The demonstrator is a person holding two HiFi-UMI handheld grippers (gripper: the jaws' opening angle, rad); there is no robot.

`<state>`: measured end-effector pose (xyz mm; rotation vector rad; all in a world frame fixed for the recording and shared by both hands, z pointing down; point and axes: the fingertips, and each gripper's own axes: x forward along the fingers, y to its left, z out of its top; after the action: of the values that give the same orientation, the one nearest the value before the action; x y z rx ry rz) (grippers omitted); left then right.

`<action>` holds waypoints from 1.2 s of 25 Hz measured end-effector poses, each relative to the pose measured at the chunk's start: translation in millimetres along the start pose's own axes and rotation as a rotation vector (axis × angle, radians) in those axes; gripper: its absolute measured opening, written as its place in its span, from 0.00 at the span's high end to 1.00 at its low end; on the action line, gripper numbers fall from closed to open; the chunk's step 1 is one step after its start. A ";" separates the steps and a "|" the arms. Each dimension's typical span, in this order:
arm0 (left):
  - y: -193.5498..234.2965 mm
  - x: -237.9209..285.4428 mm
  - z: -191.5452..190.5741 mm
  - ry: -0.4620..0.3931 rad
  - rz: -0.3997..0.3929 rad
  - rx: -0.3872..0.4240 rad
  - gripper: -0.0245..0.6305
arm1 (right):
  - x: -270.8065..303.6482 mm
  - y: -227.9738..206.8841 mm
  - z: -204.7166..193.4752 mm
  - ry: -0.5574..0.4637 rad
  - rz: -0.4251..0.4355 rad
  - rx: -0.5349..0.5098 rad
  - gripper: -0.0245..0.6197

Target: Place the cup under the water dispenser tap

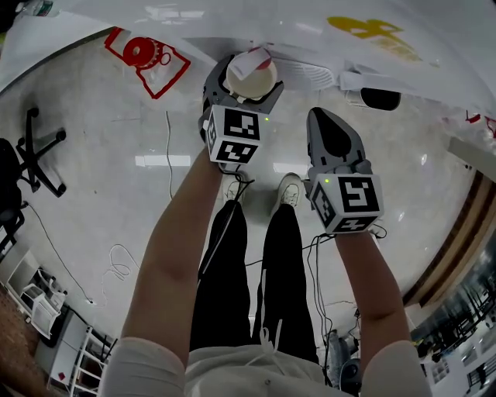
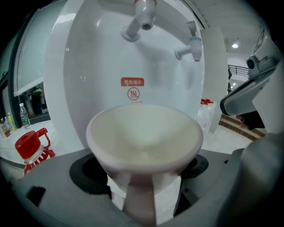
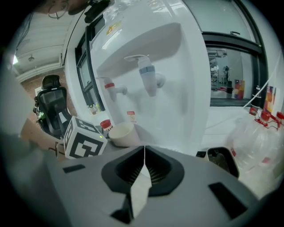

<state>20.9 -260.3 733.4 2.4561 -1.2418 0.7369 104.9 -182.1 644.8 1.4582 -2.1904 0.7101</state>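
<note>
Cup between jaws of the left tool — below the red tap

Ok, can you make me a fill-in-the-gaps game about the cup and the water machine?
1. The left gripper holds the cup, which is ____ inside.
2. The right gripper has its jaws ____ on nothing.
3. The dispenser has a blue tap and a ____ one.
Missing words: empty; shut; red.
</note>
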 end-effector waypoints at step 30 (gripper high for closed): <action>-0.7 -42.8 25.5 -0.172 0.174 -0.084 0.22 | -31.9 2.8 -31.0 0.021 0.009 0.015 0.92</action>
<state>8.1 -243.6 688.3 2.4060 -1.5330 0.5118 115.8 -139.2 649.7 1.4425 -2.1821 0.7436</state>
